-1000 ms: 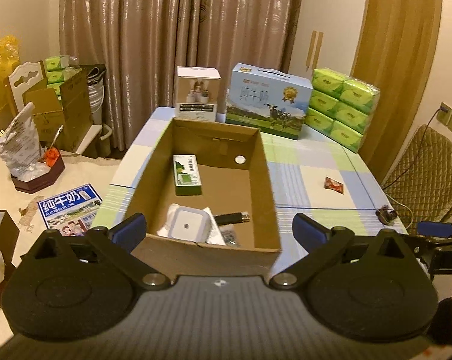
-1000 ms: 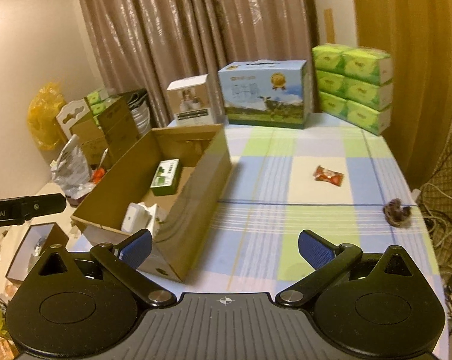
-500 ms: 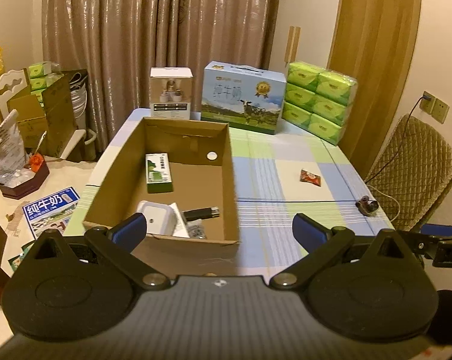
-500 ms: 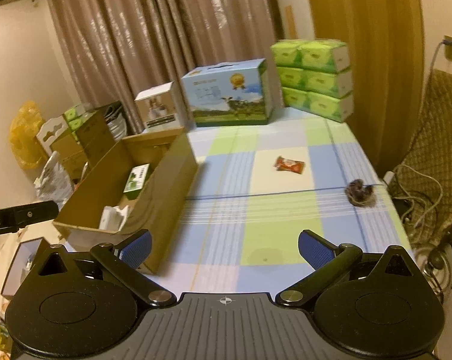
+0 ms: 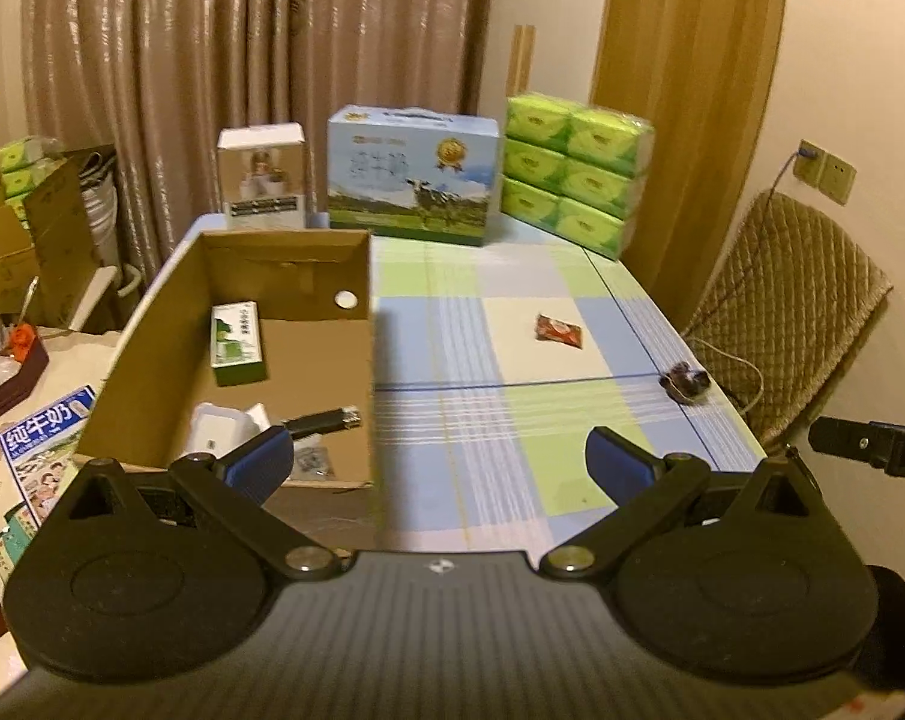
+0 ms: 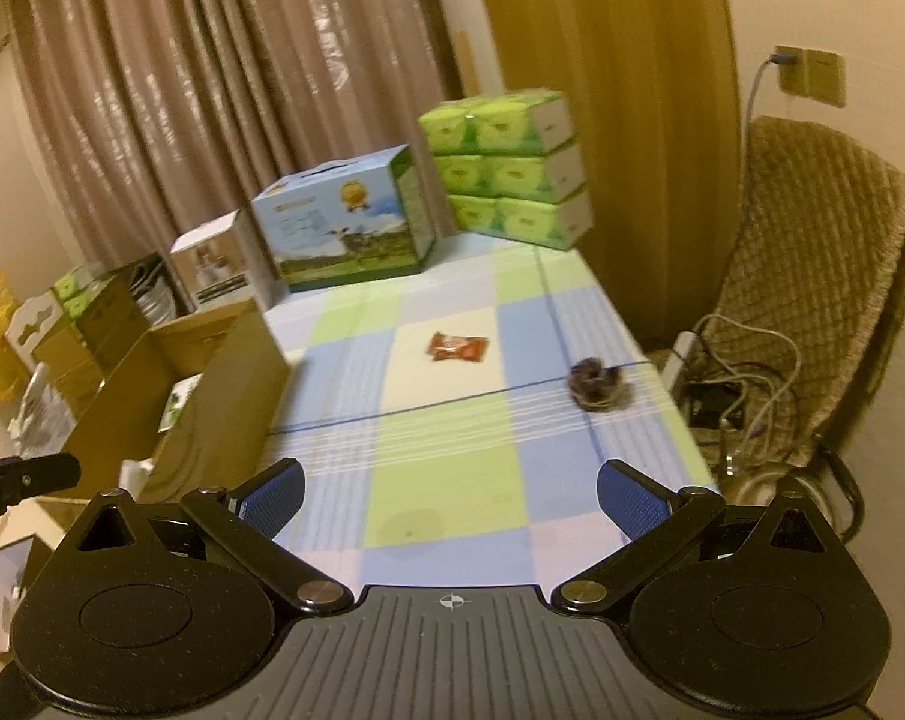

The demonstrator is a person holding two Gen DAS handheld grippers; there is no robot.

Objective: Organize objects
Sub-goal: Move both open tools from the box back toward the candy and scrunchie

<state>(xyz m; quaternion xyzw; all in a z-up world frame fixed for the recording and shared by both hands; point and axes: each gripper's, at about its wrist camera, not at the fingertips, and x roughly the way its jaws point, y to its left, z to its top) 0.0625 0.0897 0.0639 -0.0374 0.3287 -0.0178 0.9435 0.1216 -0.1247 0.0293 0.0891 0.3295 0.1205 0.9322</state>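
An open cardboard box (image 5: 176,306) (image 6: 236,372) stands on the left of the checked table (image 5: 512,420) (image 6: 440,450). It holds a green-and-white carton (image 5: 235,343), a white device (image 5: 212,429) and a black stick (image 5: 323,419). A red snack packet (image 5: 559,330) (image 6: 457,347) and a small dark bundle (image 5: 685,381) (image 6: 596,384) lie loose on the table. My left gripper (image 5: 437,465) is open and empty at the near table edge. My right gripper (image 6: 449,498) is open and empty, well short of the packet and bundle.
A blue milk carton box (image 5: 413,177) (image 6: 344,228), a white box (image 5: 262,177) and stacked green tissue packs (image 5: 575,180) (image 6: 509,165) stand at the table's far edge. A padded chair (image 5: 794,312) (image 6: 812,276) with cables stands right. Boxes and clutter fill the floor left (image 5: 26,276).
Both grippers have swung to the right, so the box has shifted left in both views and the packet and bundle are more central. Both stay open.
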